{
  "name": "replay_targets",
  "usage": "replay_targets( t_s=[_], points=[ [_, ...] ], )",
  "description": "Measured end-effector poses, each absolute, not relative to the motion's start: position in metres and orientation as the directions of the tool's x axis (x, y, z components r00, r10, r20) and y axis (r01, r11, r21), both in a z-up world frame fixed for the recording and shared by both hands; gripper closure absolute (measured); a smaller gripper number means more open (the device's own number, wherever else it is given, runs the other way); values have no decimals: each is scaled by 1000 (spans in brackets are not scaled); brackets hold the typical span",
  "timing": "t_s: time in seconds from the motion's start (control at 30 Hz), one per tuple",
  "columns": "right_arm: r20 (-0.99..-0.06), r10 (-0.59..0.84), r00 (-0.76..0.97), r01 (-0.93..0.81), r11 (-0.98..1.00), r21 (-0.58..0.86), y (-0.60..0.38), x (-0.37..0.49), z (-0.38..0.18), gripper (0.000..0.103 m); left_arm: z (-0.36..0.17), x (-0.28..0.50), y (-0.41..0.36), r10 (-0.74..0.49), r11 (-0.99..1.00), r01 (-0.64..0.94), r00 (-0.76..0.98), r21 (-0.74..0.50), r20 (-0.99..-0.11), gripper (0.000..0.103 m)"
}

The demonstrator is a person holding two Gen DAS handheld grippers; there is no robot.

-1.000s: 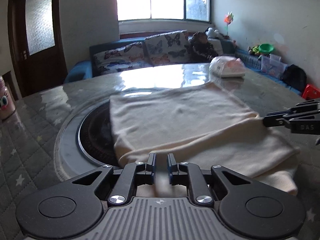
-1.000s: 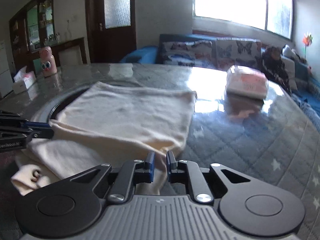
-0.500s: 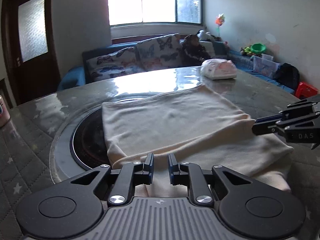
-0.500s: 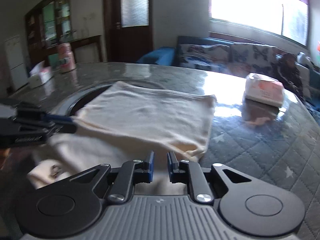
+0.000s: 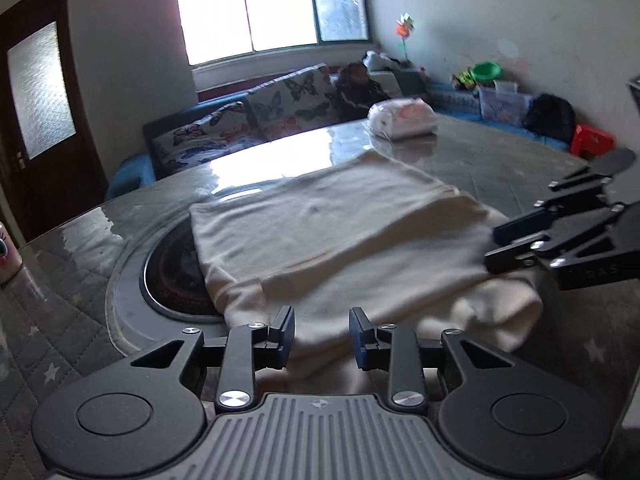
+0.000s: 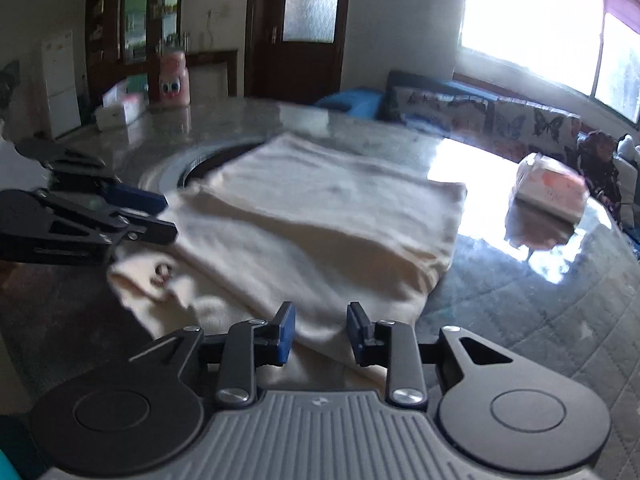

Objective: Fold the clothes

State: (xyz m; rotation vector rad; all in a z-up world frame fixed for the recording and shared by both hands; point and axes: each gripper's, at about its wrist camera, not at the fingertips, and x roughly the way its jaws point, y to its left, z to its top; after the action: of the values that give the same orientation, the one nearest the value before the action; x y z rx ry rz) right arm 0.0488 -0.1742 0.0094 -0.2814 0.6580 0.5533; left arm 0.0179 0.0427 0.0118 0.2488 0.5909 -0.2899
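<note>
The folded cream garment (image 5: pixel 340 240) is lying in the middle of the table (image 5: pixel 500 160), partly covering the round dark inset (image 5: pixel 172 276). The left tool (image 5: pixel 321 334) and the right tool (image 6: pixel 320 332) are both hanging at its near edge, their jaws opening, pads off the cloth. A wrapped packet (image 5: pixel 401 117) is sitting near the table's far edge.

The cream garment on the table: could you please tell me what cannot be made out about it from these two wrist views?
- Cream garment, near edge: both views, hidden behind the left tool and the right tool, whose jaws are opening.
- Dark print on its corner: right wrist view, too blurred to read.
- What type of garment it is: folded layers hide its shape.
- Dark round inset in the table: partly covered by the garment.
</note>
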Motion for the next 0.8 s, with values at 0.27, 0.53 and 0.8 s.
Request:
replay_targets(
  t_s=[0.27, 0.53, 0.8],
  points=[
    [-634, 405, 659, -602, 789, -123, -180, 28, 22, 70, 23, -20, 57, -212, 888, 401, 791, 225, -574, 70],
    [-666, 399, 630, -676, 704, -217, -180, 3, 19, 57, 8, -37, 32, -247, 800, 492, 791, 343, -559, 58],
    [-652, 392, 649, -711, 617, -338, -172, -9, 12, 49, -4, -27, 14, -283, 742, 532, 800, 408, -529, 67]
  ],
)
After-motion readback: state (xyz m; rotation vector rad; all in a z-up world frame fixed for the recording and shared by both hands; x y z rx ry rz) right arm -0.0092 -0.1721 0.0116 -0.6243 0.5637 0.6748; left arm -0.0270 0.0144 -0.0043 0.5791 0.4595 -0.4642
